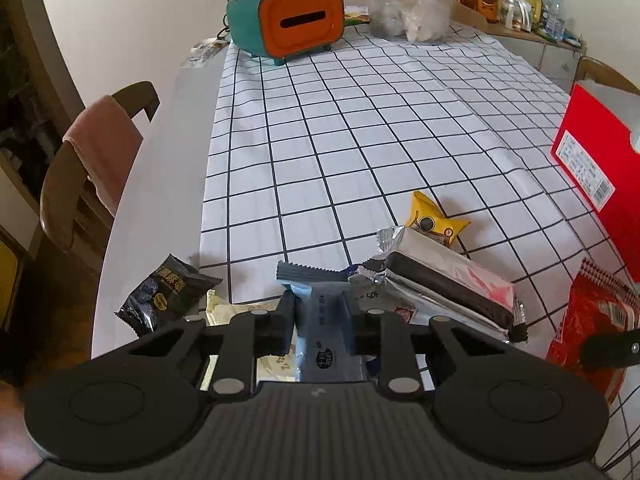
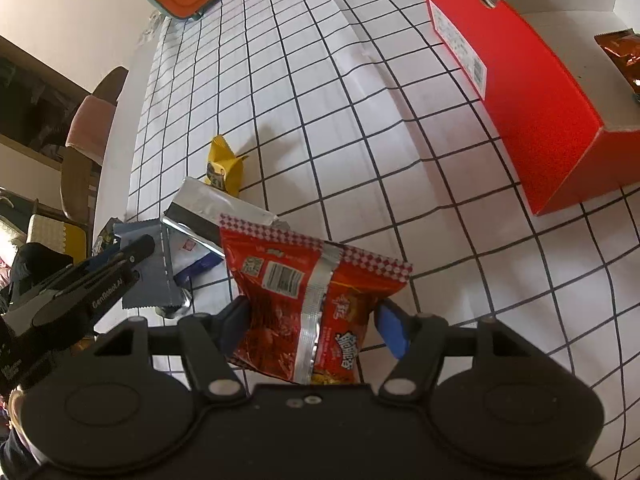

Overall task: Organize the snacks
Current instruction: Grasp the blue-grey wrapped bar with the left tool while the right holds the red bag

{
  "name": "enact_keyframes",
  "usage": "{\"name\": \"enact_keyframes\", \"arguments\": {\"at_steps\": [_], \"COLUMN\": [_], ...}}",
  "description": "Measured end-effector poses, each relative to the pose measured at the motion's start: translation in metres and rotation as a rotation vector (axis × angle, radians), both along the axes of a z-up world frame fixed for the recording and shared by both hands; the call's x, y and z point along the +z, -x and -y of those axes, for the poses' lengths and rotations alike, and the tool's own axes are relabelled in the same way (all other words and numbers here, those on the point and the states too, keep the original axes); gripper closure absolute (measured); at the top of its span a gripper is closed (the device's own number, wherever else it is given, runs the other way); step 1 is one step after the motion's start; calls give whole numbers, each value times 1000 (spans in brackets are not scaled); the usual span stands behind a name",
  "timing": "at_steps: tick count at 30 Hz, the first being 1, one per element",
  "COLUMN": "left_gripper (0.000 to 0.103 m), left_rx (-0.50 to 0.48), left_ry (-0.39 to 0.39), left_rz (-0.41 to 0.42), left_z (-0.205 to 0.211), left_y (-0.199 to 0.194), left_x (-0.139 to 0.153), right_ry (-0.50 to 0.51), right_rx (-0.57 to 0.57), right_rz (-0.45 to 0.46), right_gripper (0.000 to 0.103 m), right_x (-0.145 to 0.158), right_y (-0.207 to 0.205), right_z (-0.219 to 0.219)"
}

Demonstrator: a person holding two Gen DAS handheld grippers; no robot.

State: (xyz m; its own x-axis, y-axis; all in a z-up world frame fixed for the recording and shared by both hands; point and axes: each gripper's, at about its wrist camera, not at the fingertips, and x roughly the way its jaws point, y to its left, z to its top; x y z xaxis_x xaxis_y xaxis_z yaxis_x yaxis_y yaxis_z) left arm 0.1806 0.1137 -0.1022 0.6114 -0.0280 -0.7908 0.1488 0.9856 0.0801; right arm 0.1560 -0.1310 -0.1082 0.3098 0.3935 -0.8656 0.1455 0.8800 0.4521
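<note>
The left gripper [image 1: 320, 312] is clamped narrow on a grey-blue snack packet [image 1: 320, 320] at the near edge of the checked tablecloth [image 1: 360, 120]; silver-wrapped bars [image 1: 440, 276] and a yellow packet [image 1: 434, 220] lie just beyond. The right gripper [image 2: 314, 320] grips a red snack bag [image 2: 304, 300] at mid width; the red box [image 2: 532, 92] stands well apart.

A pale wall [image 1: 140, 20] backs the table [image 1: 168, 128]; a wooden chair [image 1: 76, 184] stands beside it.
</note>
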Motion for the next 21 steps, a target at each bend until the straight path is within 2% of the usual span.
{"name": "enact_keyframes", "arguments": {"at_steps": [5,13,21], "left_gripper": [87,88,88], "left_rx": [31,59,82], "left_ry": [36,56,100], "left_rz": [-5,-11,-10], "left_z": [-5,-6,-5], "left_y": [2,14,30], "left_x": [6,13,35], "right_ry": [-5,-16,-39], "right_rx": [12,51,82], "right_rz": [17,58,103], "right_gripper": [36,37,37], "right_x": [3,14,30], "right_y": [3,13,25], "right_z": [1,9,27]}}
